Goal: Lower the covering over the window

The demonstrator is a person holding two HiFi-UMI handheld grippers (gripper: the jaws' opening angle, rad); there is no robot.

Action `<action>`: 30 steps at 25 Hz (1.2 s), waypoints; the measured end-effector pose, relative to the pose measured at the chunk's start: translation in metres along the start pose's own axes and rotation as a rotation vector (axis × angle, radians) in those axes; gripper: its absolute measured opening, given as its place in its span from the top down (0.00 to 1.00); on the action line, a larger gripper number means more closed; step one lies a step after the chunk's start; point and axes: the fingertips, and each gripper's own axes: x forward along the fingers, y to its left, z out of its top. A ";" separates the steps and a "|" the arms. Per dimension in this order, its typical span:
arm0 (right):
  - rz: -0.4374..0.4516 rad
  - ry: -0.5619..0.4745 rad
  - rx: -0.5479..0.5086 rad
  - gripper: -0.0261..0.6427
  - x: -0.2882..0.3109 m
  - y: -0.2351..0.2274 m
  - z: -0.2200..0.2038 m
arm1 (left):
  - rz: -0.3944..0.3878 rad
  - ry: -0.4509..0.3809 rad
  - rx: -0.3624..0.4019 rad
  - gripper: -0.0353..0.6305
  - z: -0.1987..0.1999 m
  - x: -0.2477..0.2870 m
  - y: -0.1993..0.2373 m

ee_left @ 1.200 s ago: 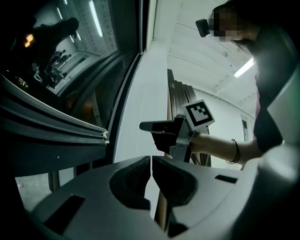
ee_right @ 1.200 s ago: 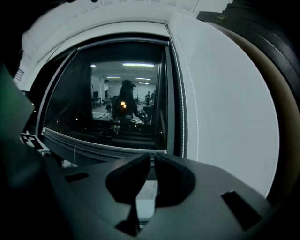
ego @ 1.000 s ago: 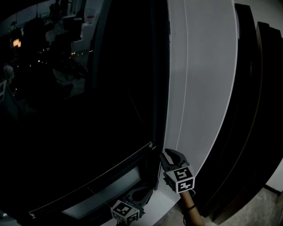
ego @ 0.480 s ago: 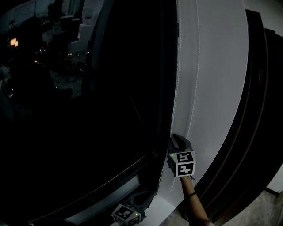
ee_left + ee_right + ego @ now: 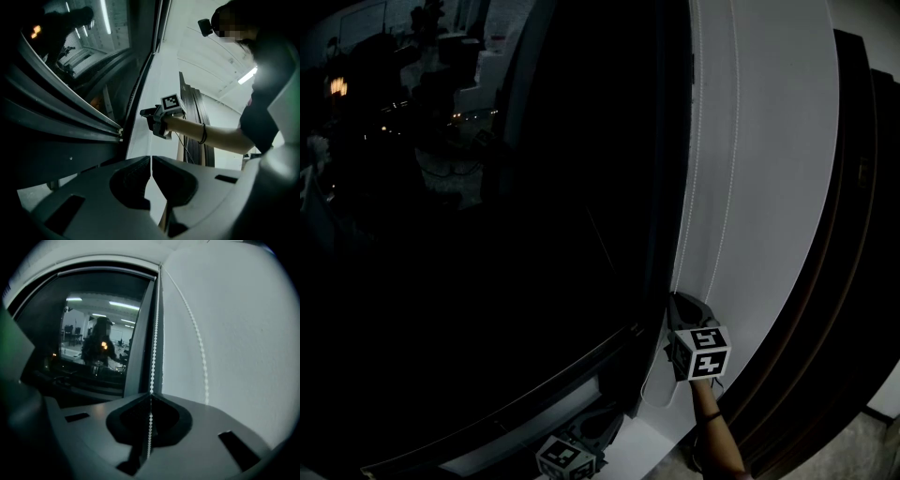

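Our right gripper (image 5: pixel 151 397) pinches the chain (image 5: pixel 155 333) beside the window (image 5: pixel 93 348), likely light, limp and slippery; our left gripper (image 5: pixel 151 159) is closed, empty.

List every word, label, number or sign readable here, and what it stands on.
None: no readable words or numbers.
Only print: black-and-white square patterns on the white marker cube of the right gripper and the matching cube of the left gripper: codes, not text.
The white bead chain is blank.
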 end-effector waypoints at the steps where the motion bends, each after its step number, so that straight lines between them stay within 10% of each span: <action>1: -0.004 0.005 -0.023 0.94 -0.003 0.002 -0.005 | 0.003 0.000 -0.002 0.94 0.000 0.000 0.001; 11: -0.024 -0.070 -0.134 0.94 -0.045 0.030 -0.013 | -0.003 -0.010 -0.001 0.94 0.003 0.007 -0.007; 30: 0.160 0.392 0.049 0.94 -0.143 0.112 -0.251 | -0.109 -0.127 0.147 0.81 0.092 0.069 -0.024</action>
